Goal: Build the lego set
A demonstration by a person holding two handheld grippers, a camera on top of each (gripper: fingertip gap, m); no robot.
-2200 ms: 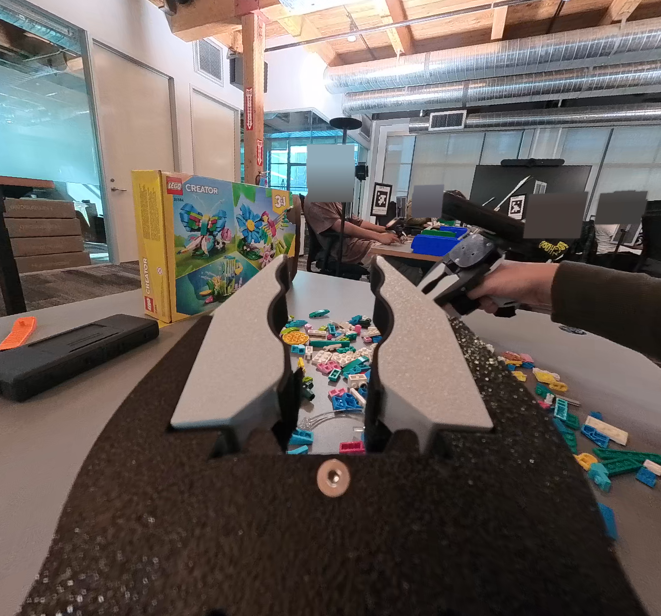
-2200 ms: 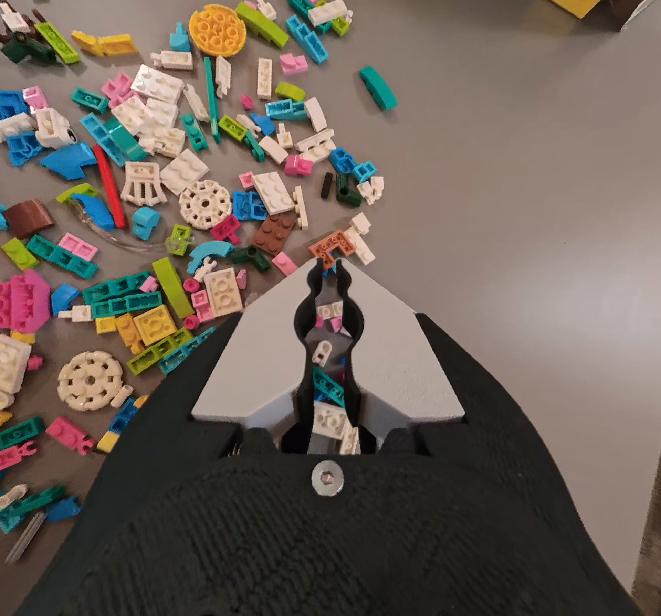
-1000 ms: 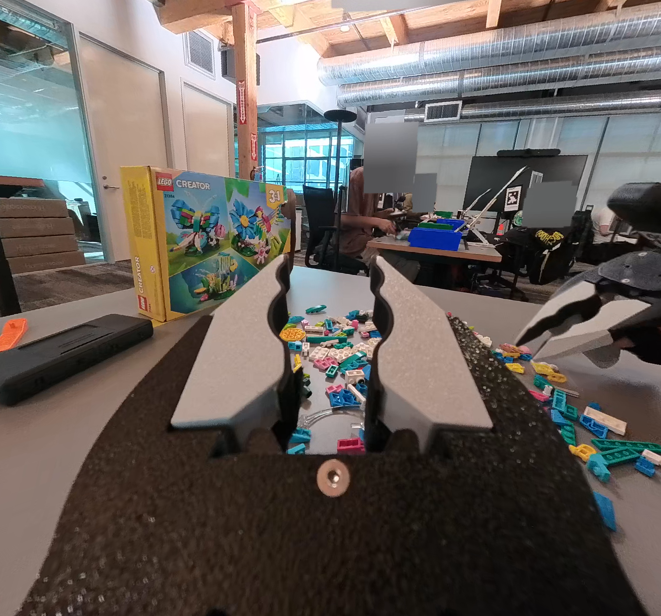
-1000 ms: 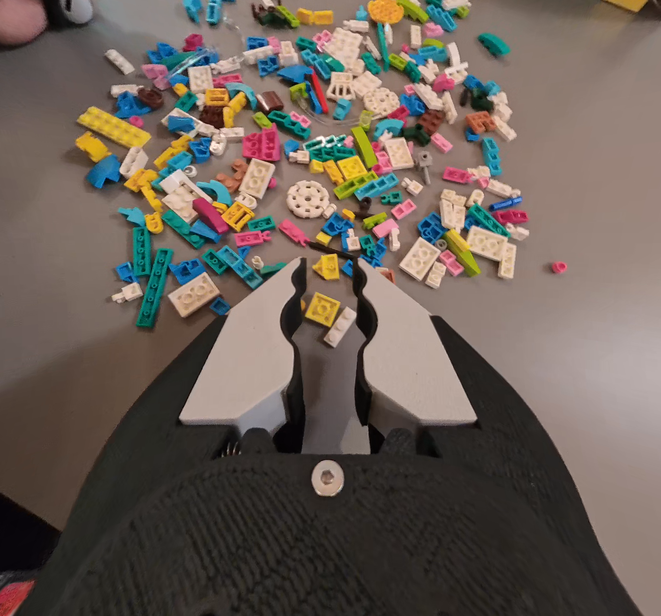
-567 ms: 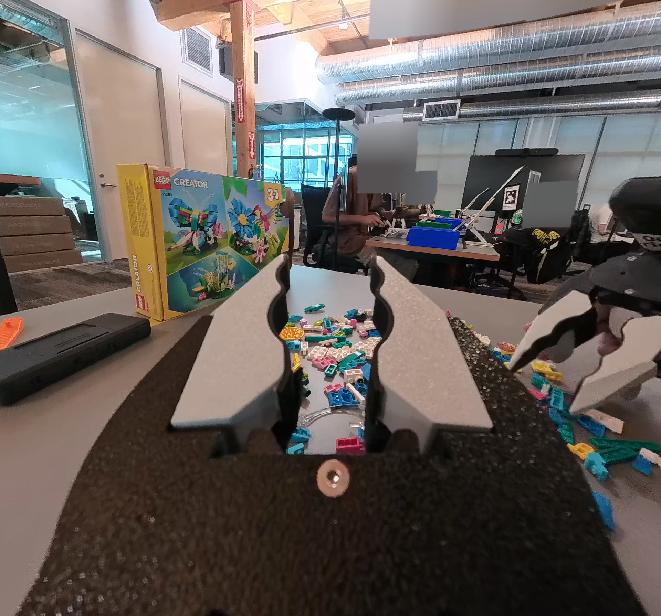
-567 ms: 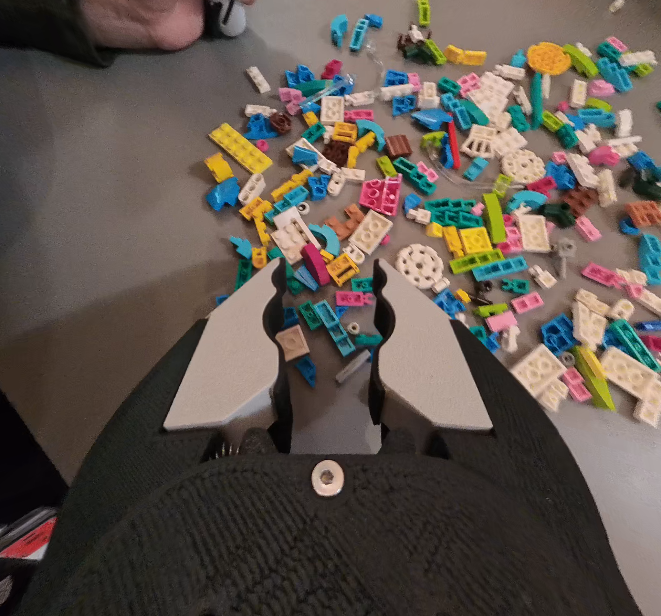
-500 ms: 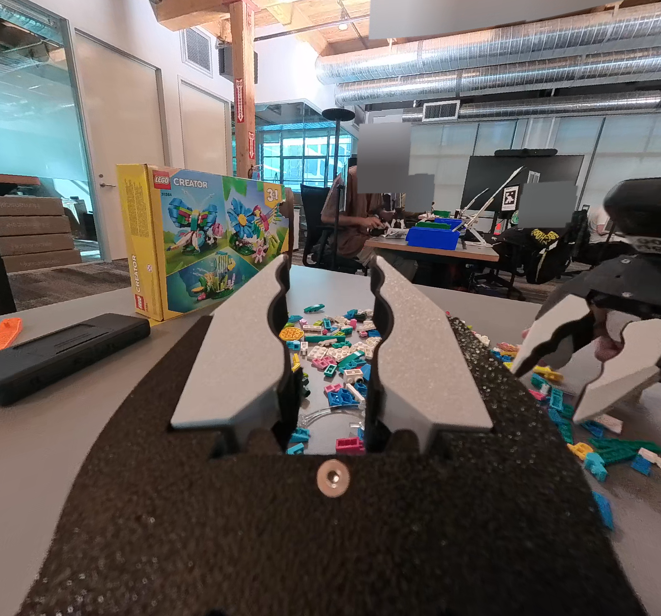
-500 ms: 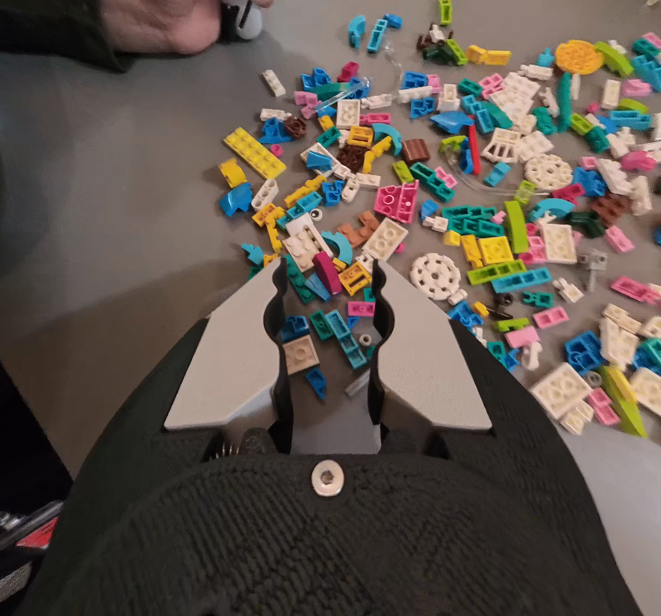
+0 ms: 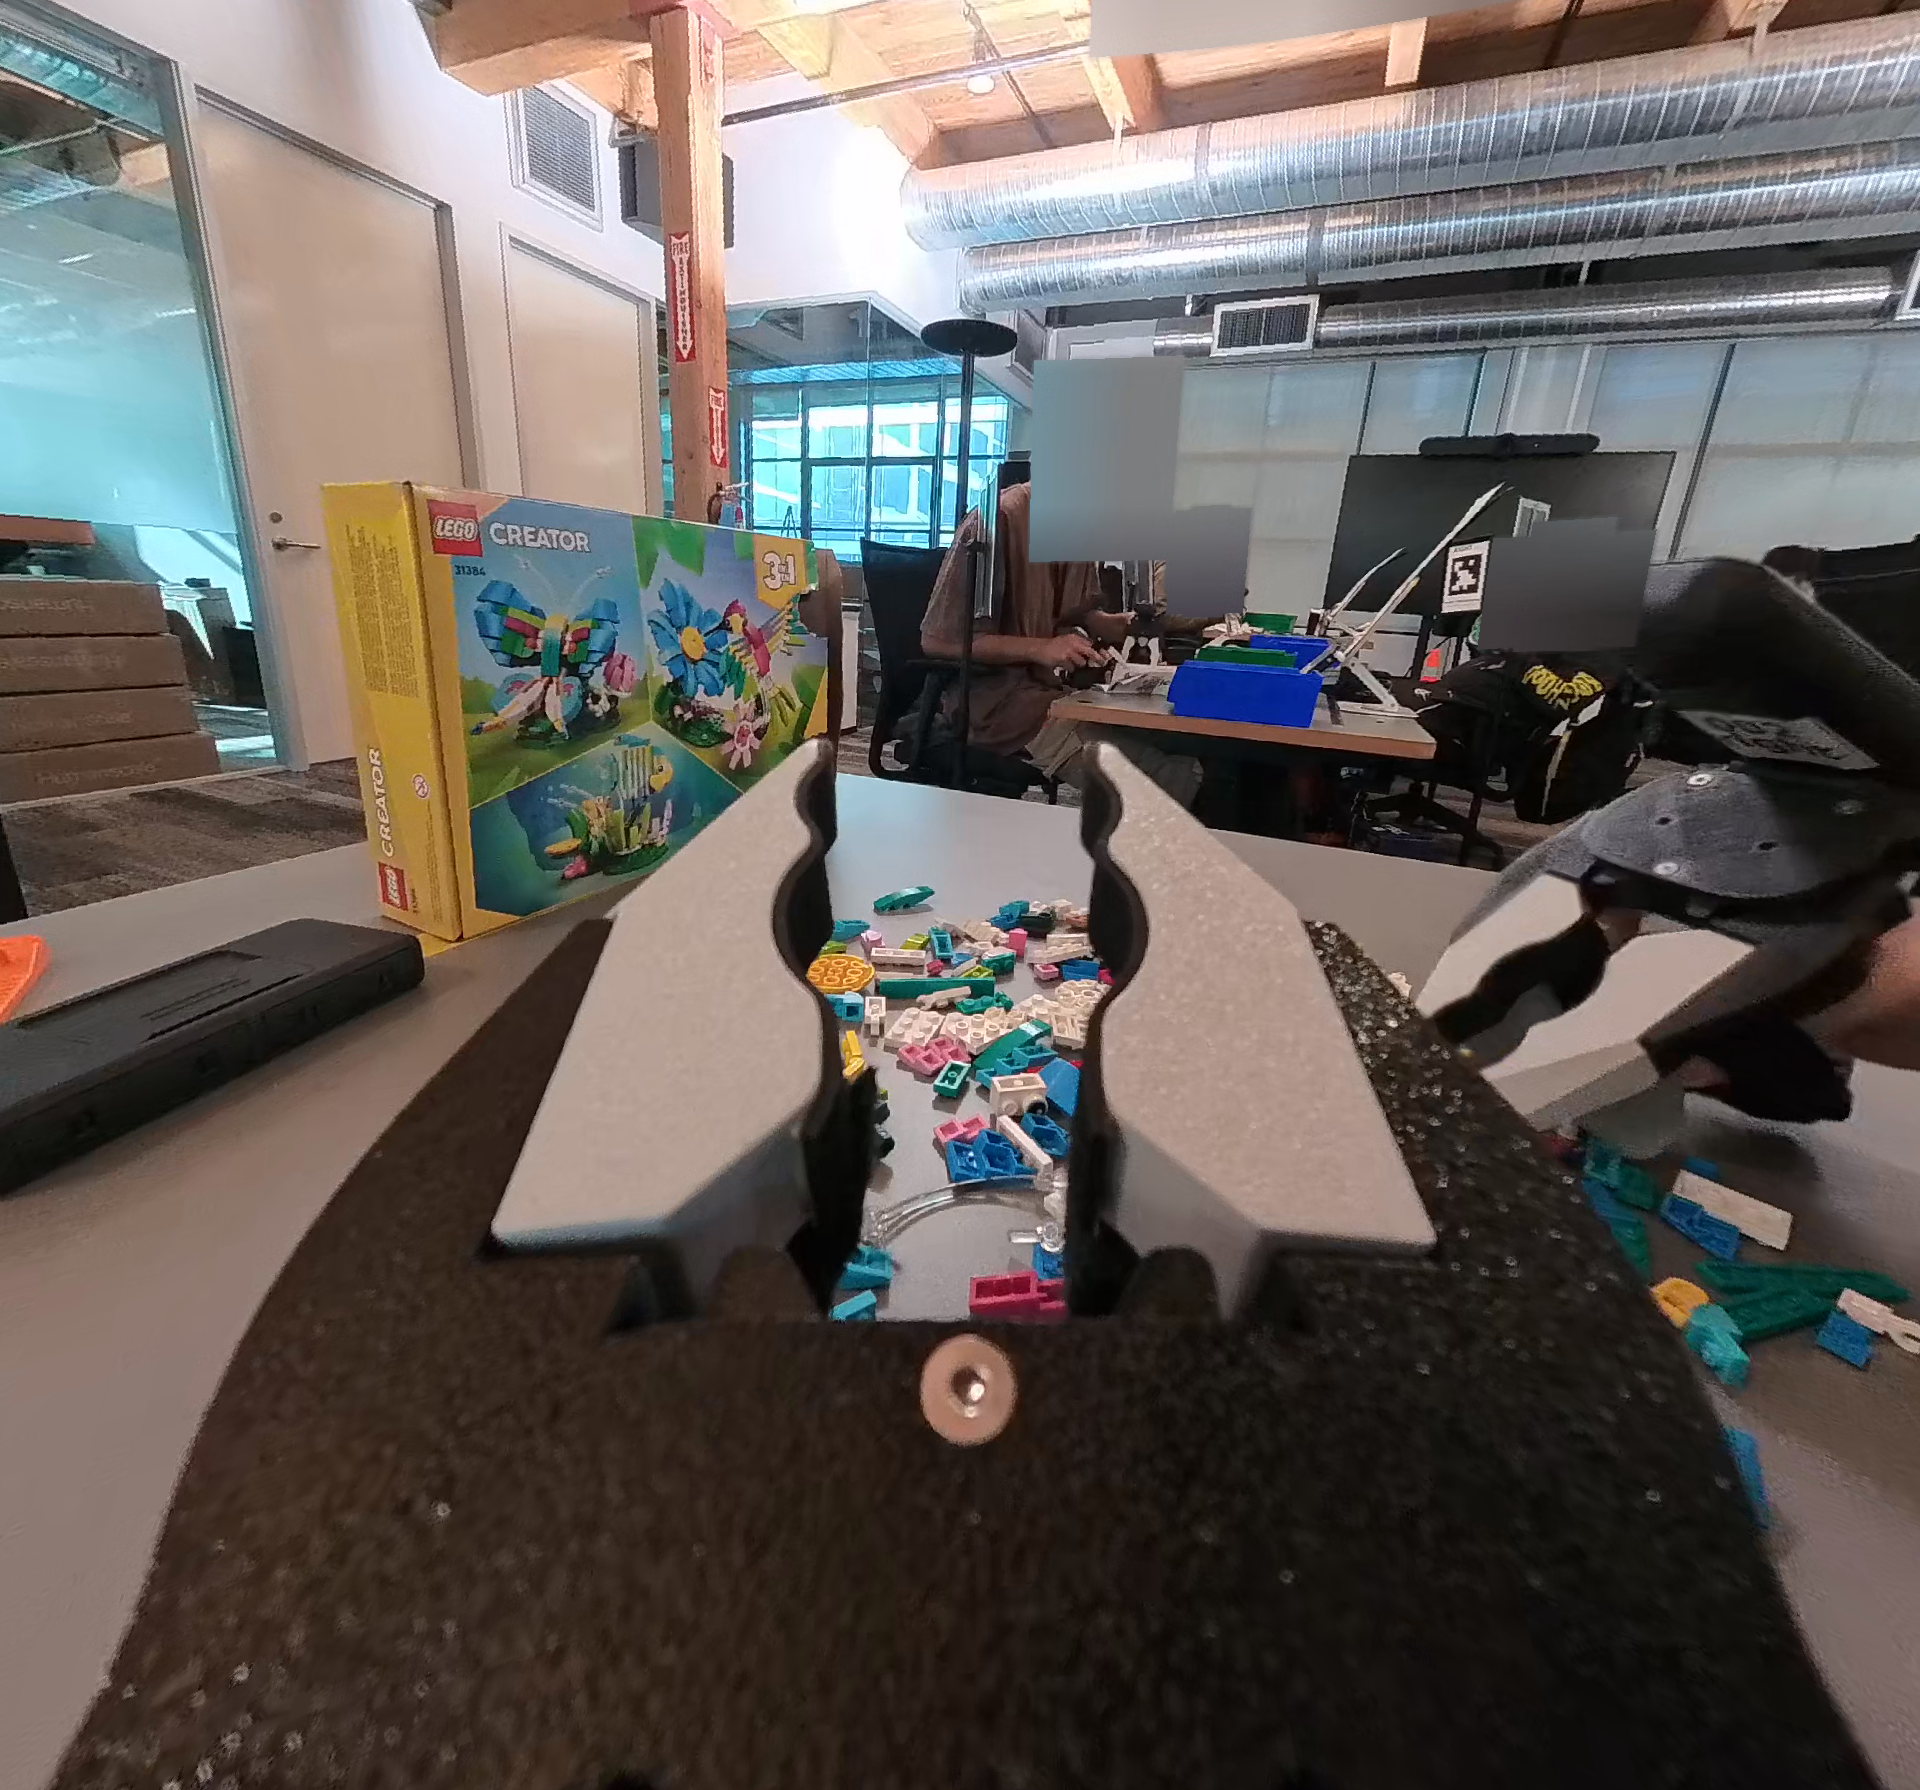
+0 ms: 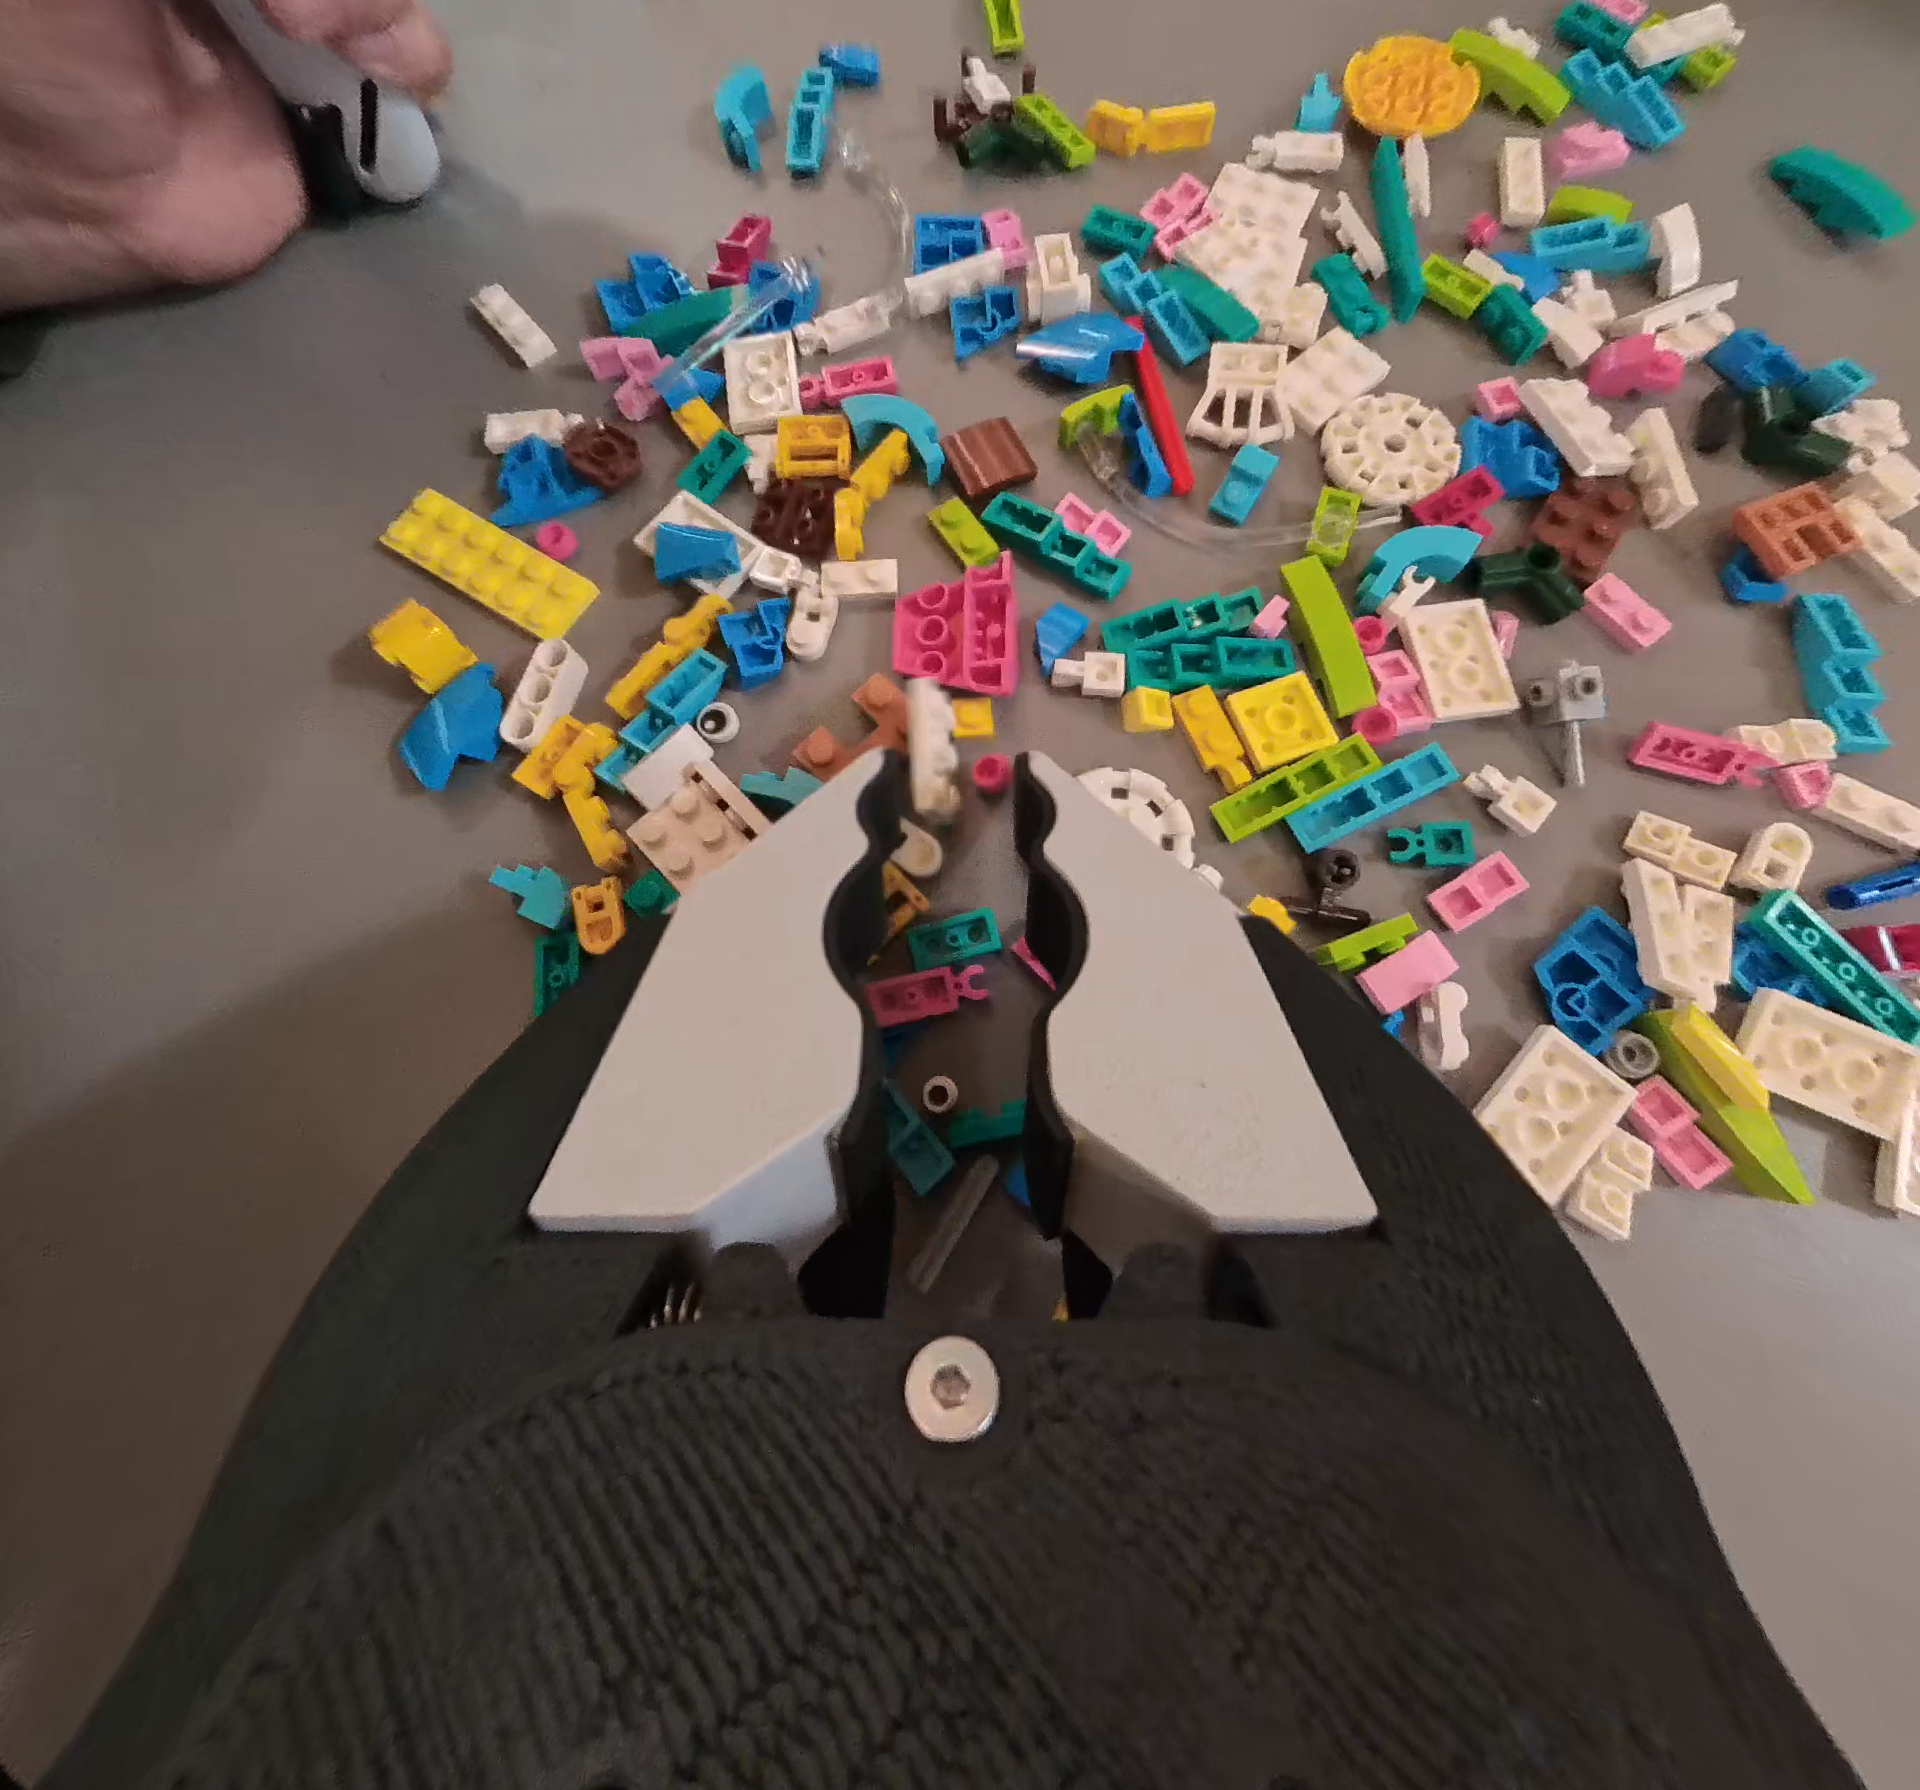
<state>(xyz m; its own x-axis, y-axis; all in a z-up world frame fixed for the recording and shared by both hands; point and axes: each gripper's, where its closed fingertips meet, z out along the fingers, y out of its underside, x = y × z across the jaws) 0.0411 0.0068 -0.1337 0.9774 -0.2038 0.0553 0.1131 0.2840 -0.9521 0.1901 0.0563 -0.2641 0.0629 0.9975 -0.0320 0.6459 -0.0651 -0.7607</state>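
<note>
Right claw point(image 10: 948, 779), narrow and empty, low over loose lego pieces point(image 10: 1195, 535) on bench point(image 10: 208, 909), white plate point(image 10: 932, 748) upright at tips: close squarely; left claw point(image 9: 956, 784) wide, idle.

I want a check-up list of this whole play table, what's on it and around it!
Surface: grey table, flat, bare toward its edges.
Job's things: loose lego pieces scattered, none joined into a model; set box standing upright at the far left.
Clutter: black case and an orange item beside it.
Grippers: left tool open, empty; right tool open, low over the pieces, a white plate at its tips.
Cables: nothing seen.
Surroundings: office desks, a seated person, blue bins.
</note>
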